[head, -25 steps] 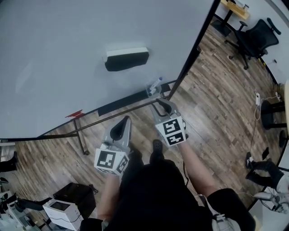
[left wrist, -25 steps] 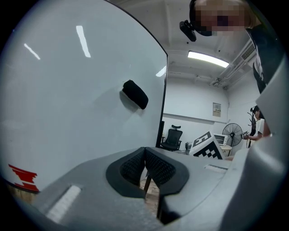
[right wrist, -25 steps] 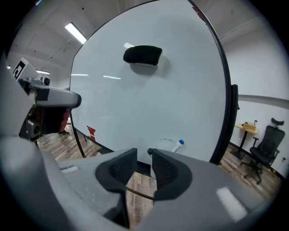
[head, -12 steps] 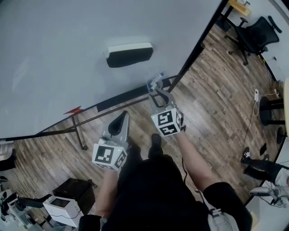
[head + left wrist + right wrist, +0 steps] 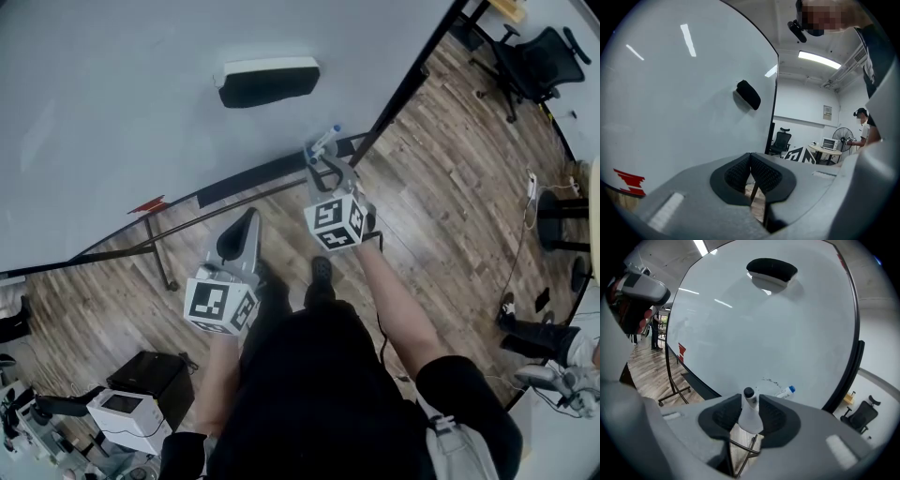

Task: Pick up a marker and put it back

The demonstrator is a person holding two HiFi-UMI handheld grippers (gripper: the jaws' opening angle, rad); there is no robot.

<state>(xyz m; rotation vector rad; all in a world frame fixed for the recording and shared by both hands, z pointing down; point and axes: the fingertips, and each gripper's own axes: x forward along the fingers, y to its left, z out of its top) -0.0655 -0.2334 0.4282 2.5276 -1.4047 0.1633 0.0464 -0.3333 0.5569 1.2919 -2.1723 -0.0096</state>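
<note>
Wooden plank flooring [image 5: 450, 187] is spreading beneath a large white whiteboard [image 5: 141, 112], where the right gripper [image 5: 751, 411] is reaching forward, its jaws opening around a white black-capped marker [image 5: 750, 404] whose lower end is hiding behind them; the left gripper [image 5: 750, 173] is hanging back, pressed together on nothing, while a blue-capped marker [image 5: 786, 392] and a black eraser [image 5: 771, 269] are sitting beyond

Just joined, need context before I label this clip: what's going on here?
A person stands at a whiteboard with a handheld gripper in each hand. The right gripper is down at the board's lower edge, its jaws opening with a black-capped marker between them; it is hard to tell whether the pads touch it. A blue-capped marker sits just beyond, by the board. The left gripper hangs back, jaws together and empty. An eraser sits higher on the board.
</note>
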